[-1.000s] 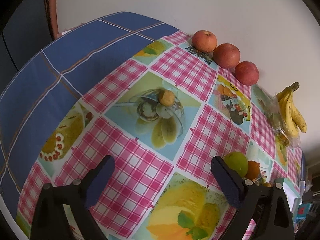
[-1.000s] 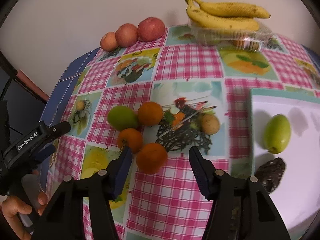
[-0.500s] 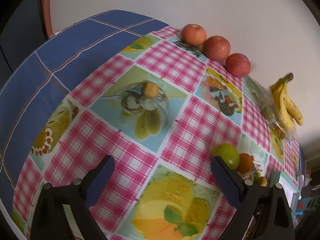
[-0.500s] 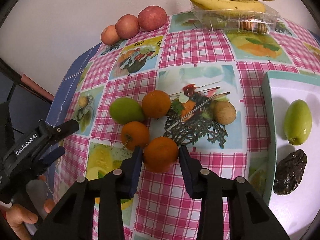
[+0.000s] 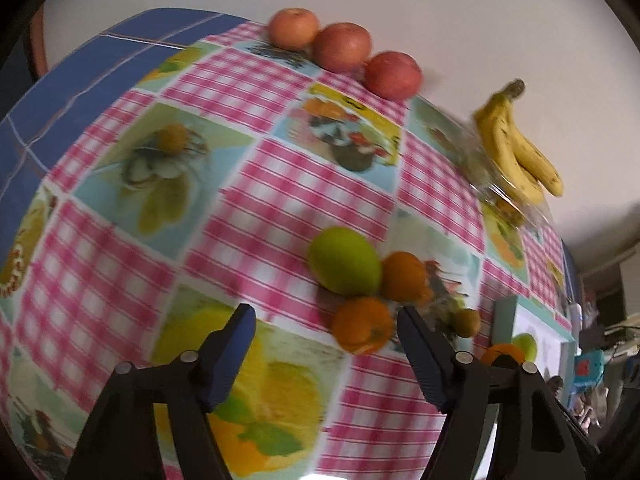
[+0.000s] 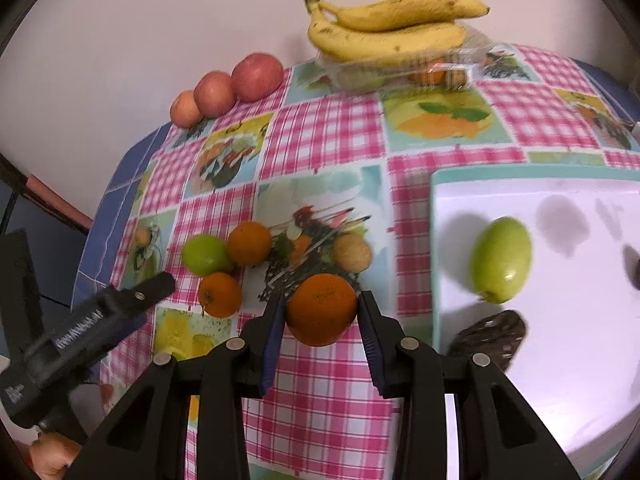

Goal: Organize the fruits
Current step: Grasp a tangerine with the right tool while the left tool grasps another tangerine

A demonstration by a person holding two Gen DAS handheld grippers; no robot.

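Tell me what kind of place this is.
Probably a home dining or kitchen table: a fruit-print checked tablecloth against a plain wall, with bananas, apples and a white tray.

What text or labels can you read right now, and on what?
Left gripper: a white brand print runs along its black body, too blurred to read.
Tablecloth: printed fruit pictures only, no legible words.
Nothing readable on the orange or the right gripper.
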